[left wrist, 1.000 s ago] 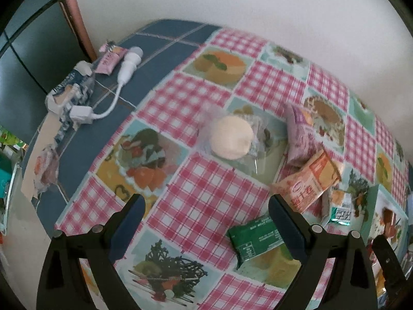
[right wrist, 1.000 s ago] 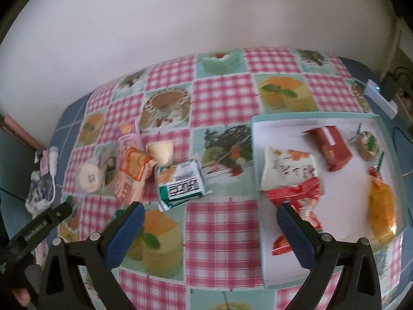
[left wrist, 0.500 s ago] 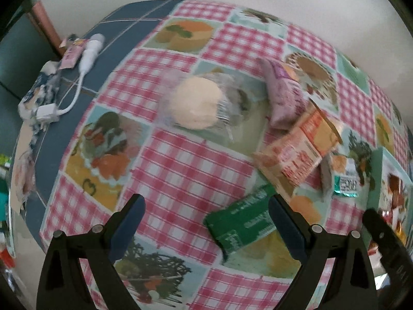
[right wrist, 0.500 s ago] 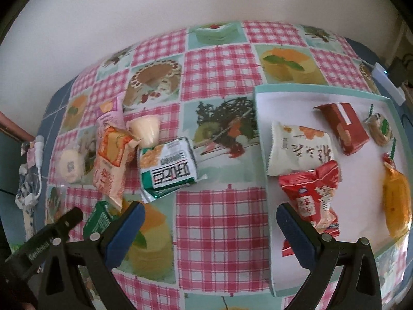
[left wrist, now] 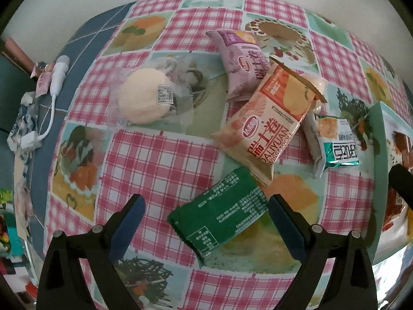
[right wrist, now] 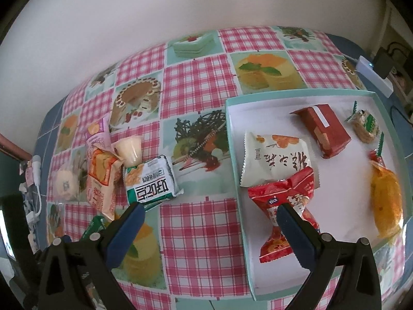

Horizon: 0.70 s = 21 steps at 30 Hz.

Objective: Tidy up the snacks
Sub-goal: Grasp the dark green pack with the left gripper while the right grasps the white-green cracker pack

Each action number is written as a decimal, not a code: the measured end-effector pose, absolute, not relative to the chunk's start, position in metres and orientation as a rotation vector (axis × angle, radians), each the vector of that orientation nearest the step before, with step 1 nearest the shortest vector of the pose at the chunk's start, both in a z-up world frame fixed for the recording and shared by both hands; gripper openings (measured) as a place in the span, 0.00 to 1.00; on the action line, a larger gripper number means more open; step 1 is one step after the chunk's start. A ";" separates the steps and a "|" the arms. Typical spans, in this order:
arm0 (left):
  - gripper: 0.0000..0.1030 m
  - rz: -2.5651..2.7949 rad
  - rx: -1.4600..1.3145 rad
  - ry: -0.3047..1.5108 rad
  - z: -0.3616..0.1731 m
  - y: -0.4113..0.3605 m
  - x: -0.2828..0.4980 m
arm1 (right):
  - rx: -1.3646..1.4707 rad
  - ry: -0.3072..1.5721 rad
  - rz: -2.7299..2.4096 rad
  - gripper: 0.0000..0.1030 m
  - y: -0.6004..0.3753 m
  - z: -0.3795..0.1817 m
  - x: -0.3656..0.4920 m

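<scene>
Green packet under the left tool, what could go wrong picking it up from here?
1. The green packet lies flat and wide on the tablecloth; the open left tool may slide over it or pinch the cloth.
2. The orange packet overlaps its far corner, so lifting could drag that packet along.

Both our wrist views look steeply down on the bench (left wrist: 160, 160) from close above, each framed by its own claw's fingers at the bottom edge. We see the orange packet (left wrist: 268, 129) (right wrist: 102, 178) and the green-and-white packet (left wrist: 335, 144) (right wrist: 149, 178) in both; the left view sits nearer.
</scene>
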<state>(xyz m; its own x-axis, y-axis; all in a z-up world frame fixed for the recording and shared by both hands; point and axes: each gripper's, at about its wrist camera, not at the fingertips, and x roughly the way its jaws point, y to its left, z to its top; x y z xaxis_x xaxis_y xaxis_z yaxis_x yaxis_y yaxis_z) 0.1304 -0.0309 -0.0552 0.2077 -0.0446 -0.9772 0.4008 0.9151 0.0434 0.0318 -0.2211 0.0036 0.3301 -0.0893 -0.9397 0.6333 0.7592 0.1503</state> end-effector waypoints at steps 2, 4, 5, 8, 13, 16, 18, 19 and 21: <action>0.93 -0.331 0.340 1.332 -0.053 -0.035 0.128 | 0.555 1.147 -0.501 1.00 -0.220 0.003 0.032; 0.93 -0.340 0.356 1.323 -0.052 -0.040 0.126 | 0.553 1.151 -0.504 1.00 -0.219 0.002 0.033; 0.93 -0.347 0.359 1.326 -0.053 -0.042 0.126 | 0.552 1.153 -0.505 1.00 -0.219 0.002 0.033; 0.93 -0.350 0.396 1.334 -0.058 -0.047 0.122 | 0.548 1.156 -0.505 1.00 -0.219 0.002 0.034; 0.93 -0.270 0.411 1.347 -0.067 -0.038 0.127 | 0.541 1.159 -0.506 1.00 -0.218 0.000 0.035; 0.91 -0.244 0.383 1.354 -0.068 -0.029 0.133 | 0.535 1.155 -0.494 1.00 -0.217 -0.001 0.037; 0.76 -0.234 0.364 1.364 -0.069 -0.024 0.136 | 0.530 1.151 -0.482 1.00 -0.215 -0.002 0.040; 0.73 -0.235 0.349 1.373 -0.070 -0.022 0.138 | 0.521 1.143 -0.472 1.00 -0.213 -0.001 0.043; 0.69 -0.247 0.322 1.379 -0.070 -0.019 0.139 | 0.504 1.133 -0.459 1.00 -0.210 0.000 0.046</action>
<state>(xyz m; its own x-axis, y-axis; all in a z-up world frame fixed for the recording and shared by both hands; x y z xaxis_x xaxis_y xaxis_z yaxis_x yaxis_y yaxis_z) 0.1392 -0.0192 -0.0697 0.1767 0.0162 -0.9841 0.3563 0.9310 0.0793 0.0461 -0.2095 0.0004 0.3556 -0.0907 -0.9302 0.5830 0.7994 0.1450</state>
